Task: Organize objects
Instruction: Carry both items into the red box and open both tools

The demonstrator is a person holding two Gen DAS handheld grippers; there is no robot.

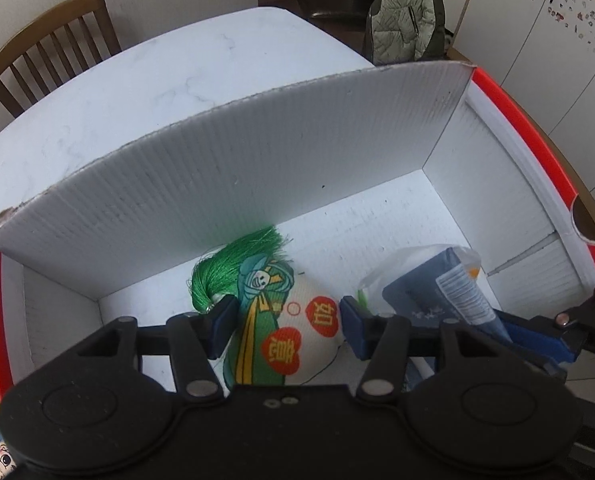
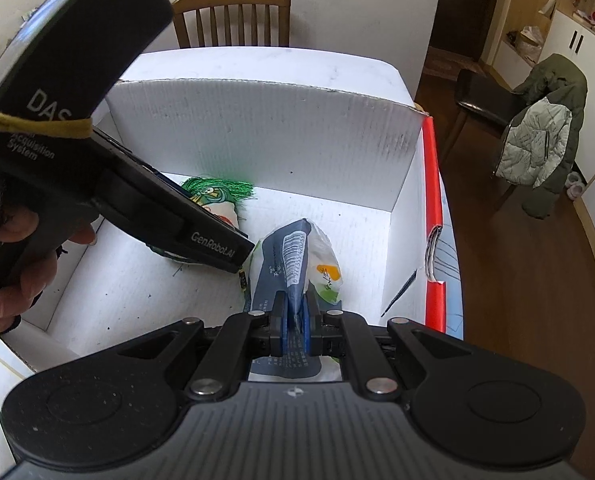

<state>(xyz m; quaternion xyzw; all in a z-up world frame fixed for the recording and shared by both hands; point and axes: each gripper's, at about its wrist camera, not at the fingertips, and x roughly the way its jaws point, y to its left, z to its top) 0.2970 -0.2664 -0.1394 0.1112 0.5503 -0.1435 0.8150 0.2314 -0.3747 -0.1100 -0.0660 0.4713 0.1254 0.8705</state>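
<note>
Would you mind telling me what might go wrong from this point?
1. The right claw pinches only a thin edge of the blue packet; it might slip or tear.
2. The open left claw straddles the tasselled sachet close beside the right one; they could collide inside the box.

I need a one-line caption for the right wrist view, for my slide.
Right tool shut on a blue packet inside the white box, beside a green-tasselled pouch.

A box (image 1: 257,152) stands on the counter (image 1: 137,80), a chair (image 1: 53,48) behind it at the upper left of the frame. Inside the box, a pouch (image 1: 297,320) lies at lower centre and a packet (image 1: 437,288) to its right. A jacket (image 1: 405,20) hangs at upper right.
</note>
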